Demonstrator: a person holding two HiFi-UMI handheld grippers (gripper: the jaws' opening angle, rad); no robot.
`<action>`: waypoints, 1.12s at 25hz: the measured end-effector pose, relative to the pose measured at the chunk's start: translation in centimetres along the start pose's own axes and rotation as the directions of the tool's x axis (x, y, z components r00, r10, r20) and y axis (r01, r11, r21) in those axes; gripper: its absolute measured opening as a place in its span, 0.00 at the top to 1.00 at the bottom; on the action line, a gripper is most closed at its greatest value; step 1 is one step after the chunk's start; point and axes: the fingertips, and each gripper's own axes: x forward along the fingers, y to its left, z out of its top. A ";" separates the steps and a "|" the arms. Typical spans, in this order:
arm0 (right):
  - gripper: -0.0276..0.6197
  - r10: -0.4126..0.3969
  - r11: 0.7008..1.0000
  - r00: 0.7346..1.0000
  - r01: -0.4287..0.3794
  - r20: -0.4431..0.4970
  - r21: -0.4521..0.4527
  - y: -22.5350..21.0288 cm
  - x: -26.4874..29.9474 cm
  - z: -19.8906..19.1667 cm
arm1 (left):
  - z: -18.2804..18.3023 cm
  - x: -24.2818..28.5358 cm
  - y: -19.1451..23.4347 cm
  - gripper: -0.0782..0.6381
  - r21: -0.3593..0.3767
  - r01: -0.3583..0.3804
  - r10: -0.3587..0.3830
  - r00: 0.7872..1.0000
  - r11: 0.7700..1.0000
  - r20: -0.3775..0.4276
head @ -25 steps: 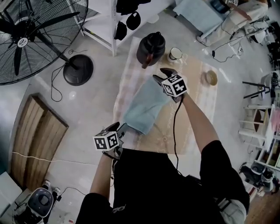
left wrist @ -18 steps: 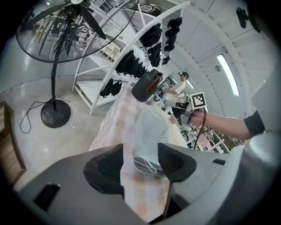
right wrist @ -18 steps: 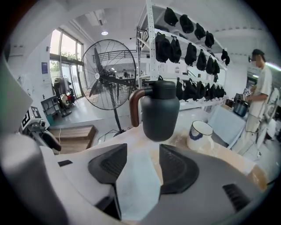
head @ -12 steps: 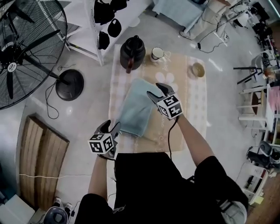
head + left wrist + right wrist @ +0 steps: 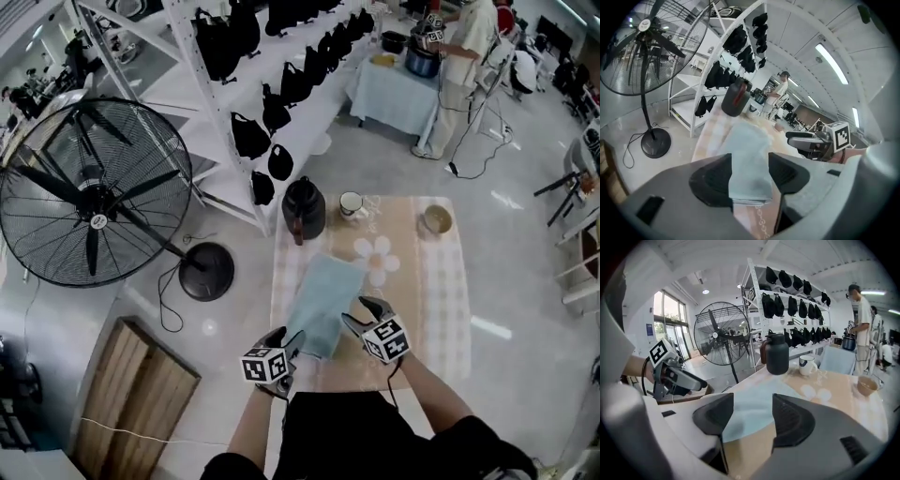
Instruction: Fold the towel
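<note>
The light blue towel (image 5: 323, 302) lies folded in a flat oblong on the beige tablecloth (image 5: 422, 281). My left gripper (image 5: 289, 343) hovers at the towel's near left corner and is open. Its jaws have just been opening; in the left gripper view the towel (image 5: 749, 154) shows in the gap between them, lying on the table untouched. My right gripper (image 5: 364, 315) is at the towel's near right edge, also open after just widening its jaws. Nothing is gripped there either; the towel (image 5: 754, 408) lies beyond the jaws.
A black kettle (image 5: 304, 208), a white mug (image 5: 352, 203) and a small bowl (image 5: 437, 219) stand at the table's far end. A big floor fan (image 5: 94, 192) is to the left, beside a white rack of black bags (image 5: 272, 103). A person (image 5: 459, 56) stands at a far table.
The right gripper has drawn back from the towel's far end to its near edge. The left gripper has risen slightly near the front corner. The towel now lies flat with no gripper touching it.
</note>
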 end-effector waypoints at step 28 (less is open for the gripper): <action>0.59 -0.303 0.924 0.950 0.274 0.073 0.268 8.7 -2.8 -5.7 | -3.0 -3.1 1.2 0.57 0.296 0.204 -0.158 0.972 0.933 -0.173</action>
